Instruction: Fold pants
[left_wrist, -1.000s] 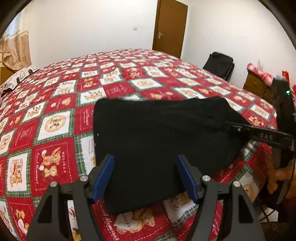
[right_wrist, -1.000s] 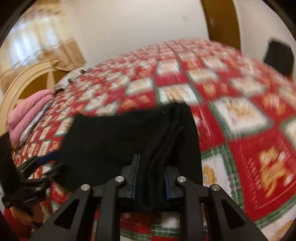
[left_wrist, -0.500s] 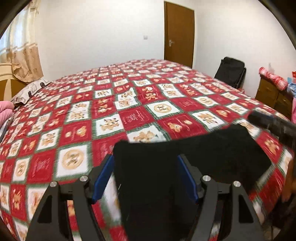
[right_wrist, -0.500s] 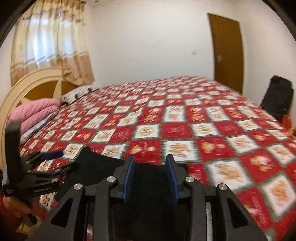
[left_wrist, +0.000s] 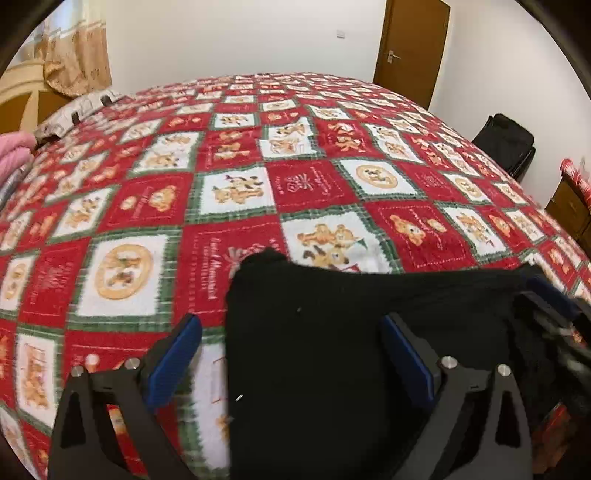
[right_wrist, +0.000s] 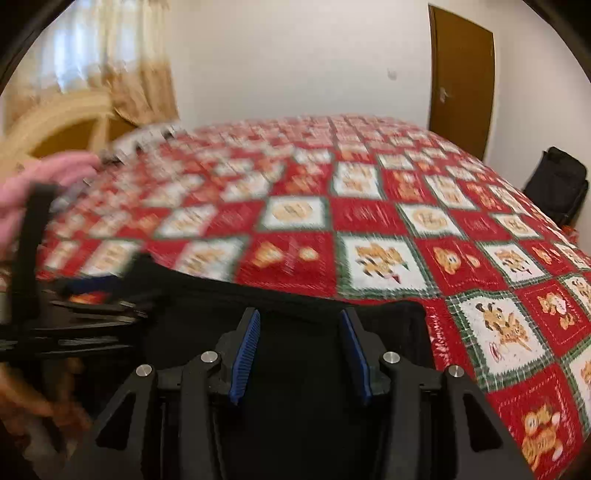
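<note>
Black pants (left_wrist: 332, 350), folded, lie on the bed (left_wrist: 258, 192) near its edge. Left claw (left_wrist: 291, 354) spread wide, right claw (right_wrist: 301, 350) just opening, both released. Soft, light, floppy knit; pinch at corners or fold edge.

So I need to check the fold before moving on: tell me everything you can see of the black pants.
The black pants are plain dark knit-looking cloth, folded into a compact, roughly rectangular bundle lying flat on the red patchwork bedspread near its front edge. One far corner bumps up slightly. A few pale lint specks show. The left gripper and right gripper have just been opening; the cloth lies beneath the jaws, and neither pair presses on it.
</note>
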